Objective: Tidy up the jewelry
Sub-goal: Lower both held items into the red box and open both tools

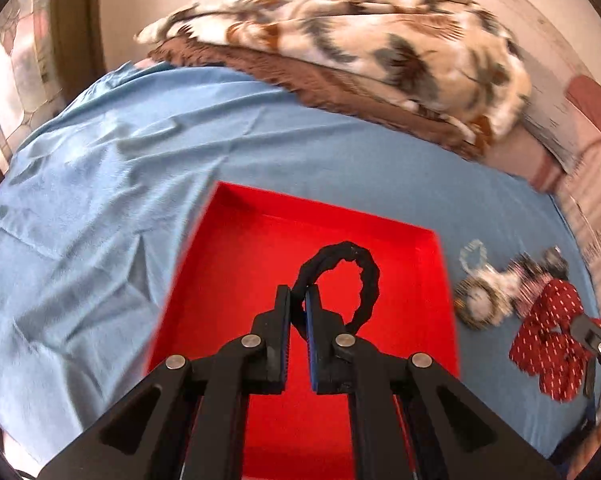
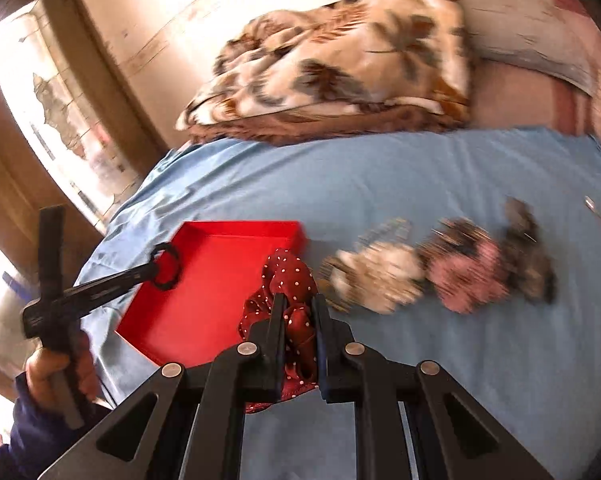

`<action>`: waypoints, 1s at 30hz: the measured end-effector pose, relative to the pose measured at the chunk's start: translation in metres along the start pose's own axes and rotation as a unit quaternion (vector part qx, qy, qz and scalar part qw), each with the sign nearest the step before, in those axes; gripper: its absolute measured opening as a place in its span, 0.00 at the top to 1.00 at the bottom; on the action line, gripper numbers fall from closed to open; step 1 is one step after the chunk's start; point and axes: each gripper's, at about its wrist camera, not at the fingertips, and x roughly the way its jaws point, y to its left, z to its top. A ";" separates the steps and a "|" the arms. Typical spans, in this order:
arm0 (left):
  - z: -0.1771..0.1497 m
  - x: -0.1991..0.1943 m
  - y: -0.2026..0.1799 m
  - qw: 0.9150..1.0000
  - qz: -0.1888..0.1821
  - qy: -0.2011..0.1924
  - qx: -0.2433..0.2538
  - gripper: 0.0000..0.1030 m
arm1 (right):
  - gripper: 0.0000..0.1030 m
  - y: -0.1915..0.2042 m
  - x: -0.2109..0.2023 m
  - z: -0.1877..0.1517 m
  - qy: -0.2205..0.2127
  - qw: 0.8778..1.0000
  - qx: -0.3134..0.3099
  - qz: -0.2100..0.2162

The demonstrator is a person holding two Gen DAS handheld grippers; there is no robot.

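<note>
My left gripper [image 1: 298,300] is shut on a black scrunchie [image 1: 364,276] and holds it above the open red box [image 1: 236,264]. In the right wrist view the same gripper [image 2: 154,268] and black scrunchie [image 2: 168,266] hang over the red box [image 2: 204,300]. My right gripper [image 2: 298,304] is shut on a dark red white-dotted scrunchie [image 2: 290,280], just right of the box; it also shows in the left wrist view [image 1: 548,344]. Several other scrunchies lie in a blurred row on the blue sheet: a cream one [image 2: 380,276], a pink one [image 2: 468,272].
A blue sheet [image 1: 100,200] covers the bed. A folded leaf-patterned blanket [image 1: 360,40] lies at the far side against the wall. A window [image 2: 48,120] is at the left. A small metal item [image 2: 594,206] lies at the far right of the sheet.
</note>
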 end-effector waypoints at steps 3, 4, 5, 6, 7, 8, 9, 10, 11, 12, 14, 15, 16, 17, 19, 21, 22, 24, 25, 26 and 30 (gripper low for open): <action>0.015 0.024 0.016 1.000 0.006 0.010 -0.008 0.93 | 0.87 0.025 0.032 0.016 0.018 1.000 -0.015 0.005; 0.018 0.030 0.020 1.000 0.007 0.012 -0.010 0.93 | 0.87 0.033 0.047 0.022 0.026 0.999 -0.021 0.004; 0.020 0.036 0.024 1.000 0.006 0.014 -0.011 0.94 | 0.87 0.040 0.060 0.026 0.033 0.999 -0.025 0.001; 0.022 0.043 0.028 1.000 0.002 0.018 -0.015 0.93 | 0.87 0.044 0.072 0.029 0.039 0.999 -0.029 -0.002; 0.023 0.047 0.030 1.000 -0.003 0.023 -0.019 0.94 | 0.87 0.050 0.087 0.033 0.046 0.998 -0.035 -0.008; 0.025 0.053 0.033 0.999 -0.013 0.031 -0.026 0.94 | 0.87 0.054 0.100 0.036 0.050 0.998 -0.041 -0.016; 0.028 0.060 0.036 0.998 -0.027 0.040 -0.032 0.94 | 0.87 0.057 0.113 0.039 0.054 0.997 -0.049 -0.027; 0.031 0.066 0.037 0.998 -0.037 0.048 -0.034 0.94 | 0.87 0.059 0.125 0.040 0.059 0.996 -0.057 -0.038; 0.034 0.070 0.038 0.997 -0.042 0.049 -0.035 0.94 | 0.87 0.060 0.132 0.041 0.064 0.995 -0.060 -0.044; 0.037 0.073 0.037 0.997 -0.043 0.050 -0.034 0.94 | 0.87 0.060 0.144 0.042 0.071 0.994 -0.064 -0.052; 0.039 0.077 0.038 0.998 -0.034 0.049 -0.031 0.94 | 0.87 0.059 0.160 0.043 0.082 0.992 -0.068 -0.064; 0.040 0.080 0.038 0.998 -0.029 0.048 -0.030 0.94 | 0.87 0.057 0.169 0.042 0.087 0.991 -0.071 -0.072; 0.041 0.081 0.039 0.998 -0.024 0.046 -0.028 0.94 | 0.86 0.056 0.174 0.042 0.090 0.990 -0.072 -0.077; 0.042 0.081 0.039 0.999 -0.017 0.041 -0.024 0.93 | 0.86 0.055 0.177 0.041 0.092 0.990 -0.072 -0.080; 0.042 0.082 0.037 0.999 0.000 0.035 -0.016 0.92 | 0.85 0.053 0.183 0.042 0.091 0.989 -0.072 -0.086; 0.041 0.082 0.037 0.999 0.008 0.043 -0.015 0.80 | 0.76 0.054 0.185 0.042 0.091 0.989 -0.074 -0.092; 0.041 0.080 0.038 0.999 0.008 0.040 -0.015 0.75 | 0.64 0.055 0.185 0.042 0.090 0.989 -0.075 -0.094; 0.041 0.075 0.038 0.999 0.013 0.028 -0.016 0.55 | 0.48 0.058 0.180 0.042 0.080 0.989 -0.078 -0.093; 0.041 0.071 0.039 1.000 0.015 0.019 -0.016 0.53 | 0.45 0.061 0.176 0.043 0.073 0.990 -0.082 -0.093; 0.041 0.066 0.039 1.000 0.018 0.011 -0.015 0.51 | 0.45 0.063 0.171 0.043 0.068 0.989 -0.087 -0.093; 0.036 0.051 0.042 1.000 0.023 -0.008 -0.018 0.45 | 0.42 0.066 0.143 0.043 0.049 0.990 -0.095 -0.088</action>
